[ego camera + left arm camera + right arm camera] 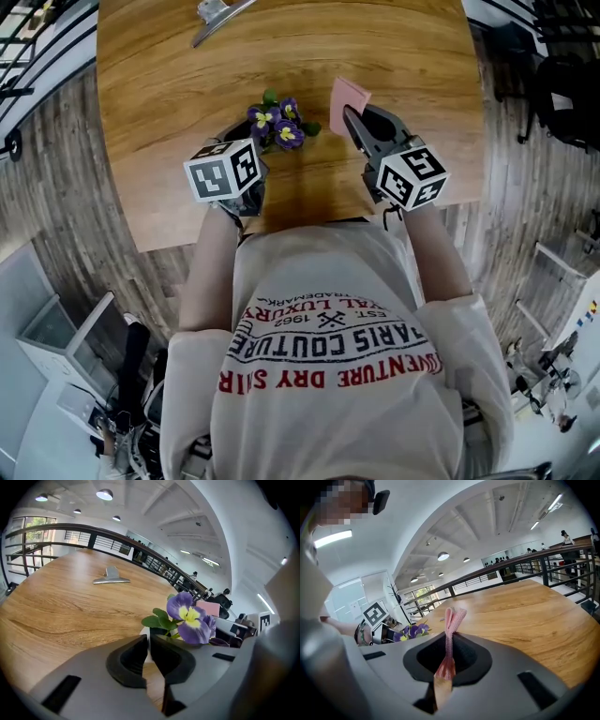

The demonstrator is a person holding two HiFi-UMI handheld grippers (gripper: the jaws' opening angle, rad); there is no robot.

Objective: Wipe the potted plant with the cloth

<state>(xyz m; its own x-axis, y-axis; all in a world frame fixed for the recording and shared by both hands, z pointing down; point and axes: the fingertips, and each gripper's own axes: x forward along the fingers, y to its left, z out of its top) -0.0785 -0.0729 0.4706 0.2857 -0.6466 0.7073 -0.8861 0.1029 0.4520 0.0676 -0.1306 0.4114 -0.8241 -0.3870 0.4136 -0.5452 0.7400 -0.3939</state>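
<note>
Pink folded fabric, the cloth (452,620), is pinched between the closed jaws of the right gripper (449,641), and its free edge stands up past the fingertips. In the head view the cloth (349,94) runs on along the right gripper (356,122), away from the person and over the round wooden table (169,112).

The small potted plant with purple and yellow flowers (277,124) stands upright on the table between the two grippers, to the left of the cloth and a little nearer the person than its tip. The coming wipe therefore looks to need a sideways sweep to the left, not a reach forward.

The left gripper (242,141) is the nearer of the two. Its view shows the plant (187,618) just ahead and to the right of the left gripper (149,641), whose jaws are all but together with nothing between them.

The plant's long axis is vertical, and its largest bloom faces the left gripper. That puts the leaves and the pot's side towards the cloth.
</note>
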